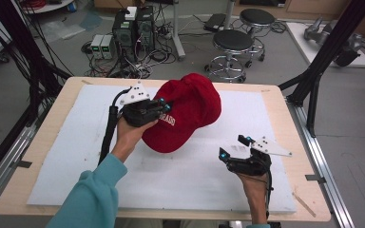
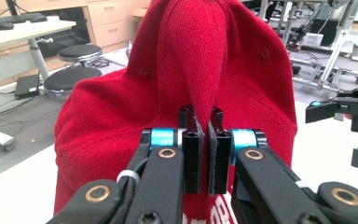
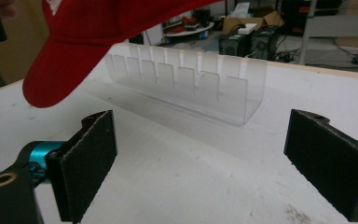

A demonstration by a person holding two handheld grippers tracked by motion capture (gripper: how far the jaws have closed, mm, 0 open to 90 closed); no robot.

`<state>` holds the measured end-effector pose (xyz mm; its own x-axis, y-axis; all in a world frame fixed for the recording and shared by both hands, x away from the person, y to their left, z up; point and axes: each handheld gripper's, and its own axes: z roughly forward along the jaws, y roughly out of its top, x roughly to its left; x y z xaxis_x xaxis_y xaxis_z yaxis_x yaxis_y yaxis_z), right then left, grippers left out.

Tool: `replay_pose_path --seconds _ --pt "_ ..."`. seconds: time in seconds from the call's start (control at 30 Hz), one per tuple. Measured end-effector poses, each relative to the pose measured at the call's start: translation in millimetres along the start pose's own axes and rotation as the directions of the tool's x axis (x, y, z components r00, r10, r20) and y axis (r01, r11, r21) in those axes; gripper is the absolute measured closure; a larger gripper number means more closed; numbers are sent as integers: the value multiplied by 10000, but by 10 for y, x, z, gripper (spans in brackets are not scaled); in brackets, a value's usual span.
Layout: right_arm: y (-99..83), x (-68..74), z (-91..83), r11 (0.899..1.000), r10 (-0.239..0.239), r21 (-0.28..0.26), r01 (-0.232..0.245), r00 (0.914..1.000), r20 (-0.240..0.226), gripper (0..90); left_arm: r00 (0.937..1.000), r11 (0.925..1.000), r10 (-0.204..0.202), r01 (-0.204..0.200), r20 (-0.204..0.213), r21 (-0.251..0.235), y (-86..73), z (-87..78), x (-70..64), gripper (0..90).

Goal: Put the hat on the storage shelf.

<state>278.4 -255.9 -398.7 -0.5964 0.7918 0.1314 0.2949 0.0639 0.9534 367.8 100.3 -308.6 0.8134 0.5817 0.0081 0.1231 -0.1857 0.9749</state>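
Note:
A red cap (image 1: 190,111) with white lettering hangs above the white mat, brim pointing toward the person. My left gripper (image 1: 164,108) is shut on a fold of its fabric; in the left gripper view the pinched red cap (image 2: 205,70) rises between the closed jaws of the left gripper (image 2: 204,140). My right gripper (image 1: 235,147) stands open near the table's front right with nothing between its pads (image 3: 91,163). In the right gripper view the cap's brim (image 3: 70,70) hangs at upper left over a clear plastic slotted rack (image 3: 186,86) lying on the mat.
A white mat (image 1: 76,142) covers most of the wooden table (image 1: 43,137). Beyond the far edge stand two black stools (image 1: 233,45) and computer towers with cables (image 1: 133,31). Black frame posts (image 1: 323,61) rise at the right.

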Motion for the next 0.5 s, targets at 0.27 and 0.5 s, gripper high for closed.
replay_pose_path --seconds 0.27,0.5 --pt "209 113 106 9993 -147 331 169 9978 -652 82 9997 9992 259 -259 -25 -314 163 -7 -10 868" --pt "354 184 168 9980 -193 573 259 9934 -1130 83 9989 9968 456 -459 -59 -660 251 12 -58 868"
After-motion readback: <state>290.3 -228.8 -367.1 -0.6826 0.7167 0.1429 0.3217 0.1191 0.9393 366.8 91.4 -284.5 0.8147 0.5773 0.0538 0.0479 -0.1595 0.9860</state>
